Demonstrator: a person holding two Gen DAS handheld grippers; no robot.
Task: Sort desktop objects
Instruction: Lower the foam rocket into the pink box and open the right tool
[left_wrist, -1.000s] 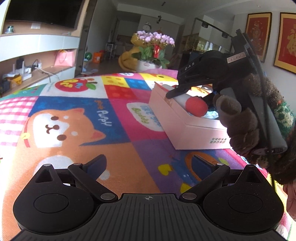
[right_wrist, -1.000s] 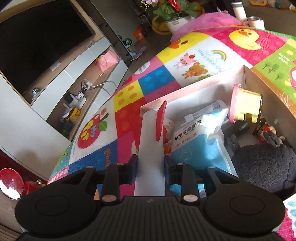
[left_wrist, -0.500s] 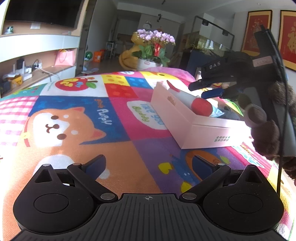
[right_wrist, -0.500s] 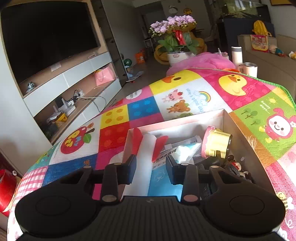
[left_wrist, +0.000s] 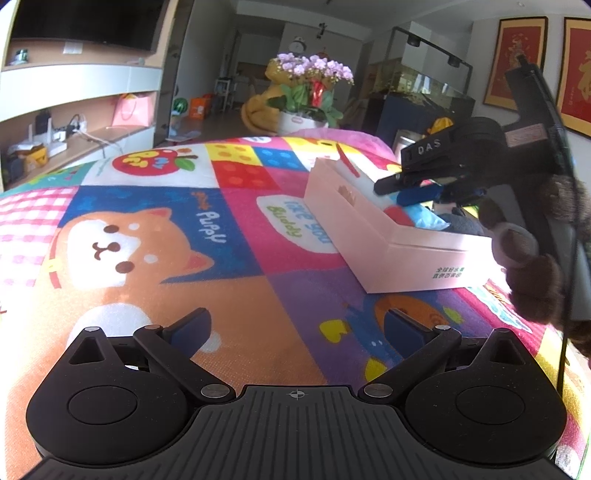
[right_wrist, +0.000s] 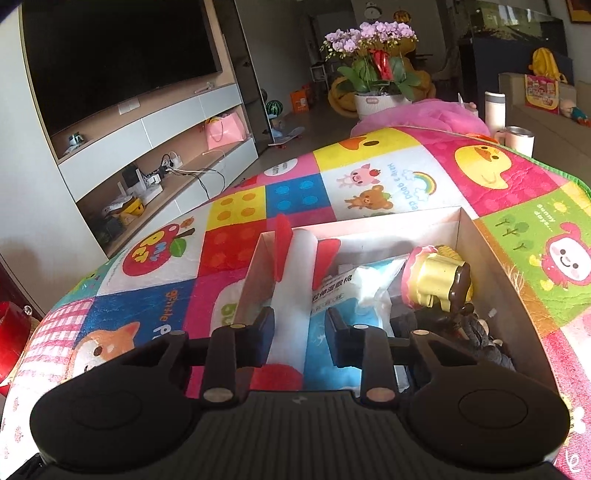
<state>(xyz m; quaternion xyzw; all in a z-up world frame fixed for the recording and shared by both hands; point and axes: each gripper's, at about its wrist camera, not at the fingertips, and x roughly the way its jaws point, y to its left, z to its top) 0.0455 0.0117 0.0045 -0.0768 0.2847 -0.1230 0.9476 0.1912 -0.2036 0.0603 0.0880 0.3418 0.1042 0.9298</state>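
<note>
A white toy rocket (right_wrist: 291, 280) with red fins and a red nose lies along the left wall of the pink box (right_wrist: 369, 218). My right gripper (right_wrist: 301, 328) hovers just above it. Its jaws are closing, but the pads stand clear of the rocket's sides. In the left wrist view the right gripper (left_wrist: 413, 188) hangs over the box (left_wrist: 406, 258), held by a hand in a brown glove (left_wrist: 532, 273). The rocket's red nose (left_wrist: 397, 214) shows below it. My left gripper (left_wrist: 297, 328) is wide open over the colourful play mat (left_wrist: 147, 221), with nothing between its fingers.
Also in the box are a blue-and-white wipes pack (right_wrist: 354, 291), a gold and pink toy (right_wrist: 432, 280) and a dark plush (right_wrist: 480, 343). Two cups (right_wrist: 517, 138) stand beyond the mat's far edge. A potted orchid (left_wrist: 310, 92) sits behind the table.
The right gripper let go of the rocket, which now lies in the box. The gripper rolled level, rose slightly, and its jaws narrowed again. The left gripper stayed put.
</note>
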